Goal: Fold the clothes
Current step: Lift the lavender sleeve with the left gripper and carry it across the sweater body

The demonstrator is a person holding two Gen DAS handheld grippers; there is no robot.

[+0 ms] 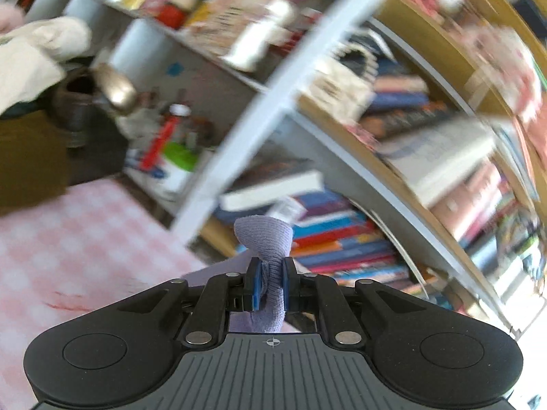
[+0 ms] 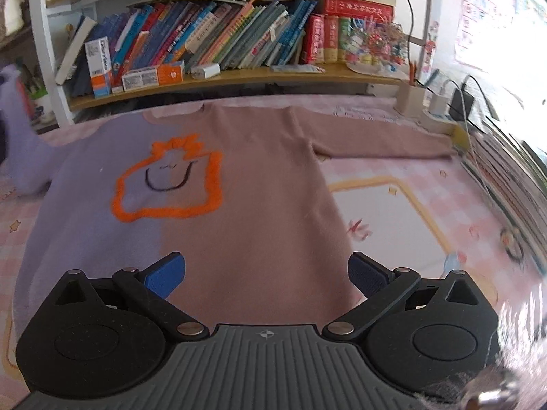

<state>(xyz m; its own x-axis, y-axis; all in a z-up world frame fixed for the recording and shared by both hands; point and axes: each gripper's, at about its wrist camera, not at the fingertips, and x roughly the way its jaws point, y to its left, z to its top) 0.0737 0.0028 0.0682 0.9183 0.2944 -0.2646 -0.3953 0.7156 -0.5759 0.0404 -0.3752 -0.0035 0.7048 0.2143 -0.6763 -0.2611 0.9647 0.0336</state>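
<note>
Left gripper (image 1: pixel 271 285) fingers clamp the lilac sleeve cuff (image 1: pixel 265 239), lifted off the pink-checked counter (image 2: pixel 427 205); right gripper (image 2: pixel 266 275) fingers gape wide over the flat two-tone sweater (image 2: pixel 259 184): carry the cuff across the chest, right pinning the shoulder.

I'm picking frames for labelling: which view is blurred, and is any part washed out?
Left wrist view: bookshelves streaked by motion blur, only the left hand-held gripper and its pinched lilac knit fabric sharp. Right wrist view: two-tone lilac and dusty-pink sweater mostly crisp, upper right corner blown out by window glare, edges bent by fisheye.
</note>
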